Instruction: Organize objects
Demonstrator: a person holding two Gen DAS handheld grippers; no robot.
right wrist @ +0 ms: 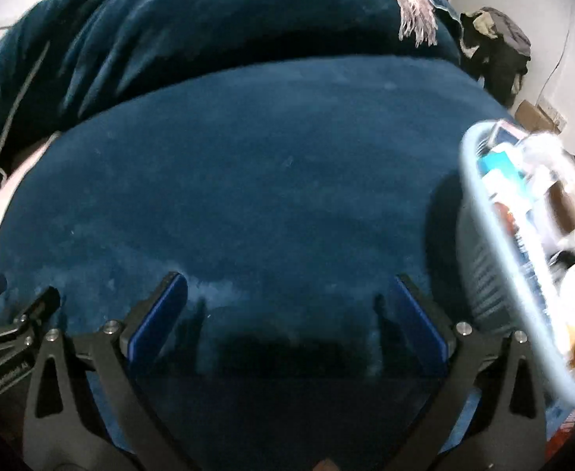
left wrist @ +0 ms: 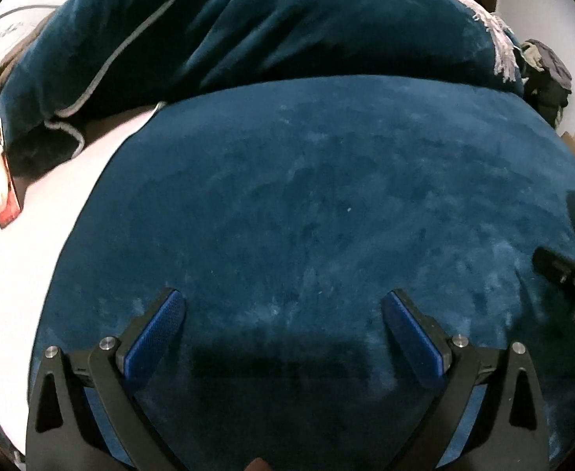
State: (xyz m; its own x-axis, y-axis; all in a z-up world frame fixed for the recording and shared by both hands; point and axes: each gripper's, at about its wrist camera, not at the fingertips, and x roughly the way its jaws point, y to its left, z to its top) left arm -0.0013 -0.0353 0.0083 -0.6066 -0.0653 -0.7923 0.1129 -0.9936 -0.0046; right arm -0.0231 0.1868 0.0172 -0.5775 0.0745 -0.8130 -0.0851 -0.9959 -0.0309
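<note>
Two hand-held grippers hover side by side over a flat spread of dark blue blanket (left wrist: 307,204) on a bed, each with its blue-padded jaws spread wide and nothing between them. The left hand-held gripper (left wrist: 283,314) and the right hand-held gripper (right wrist: 287,298) sit low over the fabric, casting shadows on it, a posture that suggests they are between picks rather than mid-grasp. The objects being organized appear already gathered: a pale blue plastic basket (right wrist: 479,204), blurred in the right wrist view, stands on the blanket just beside the right gripper, crowded with boxes and packets too smeared to identify. Behind, a bunched blue quilt (left wrist: 248,27) with grey piping is heaped across the bed. A small red-and-white card (left wrist: 1,172) lies apart on the pale sheet (left wrist: 52,212) at far left, possibly the next item.
</note>
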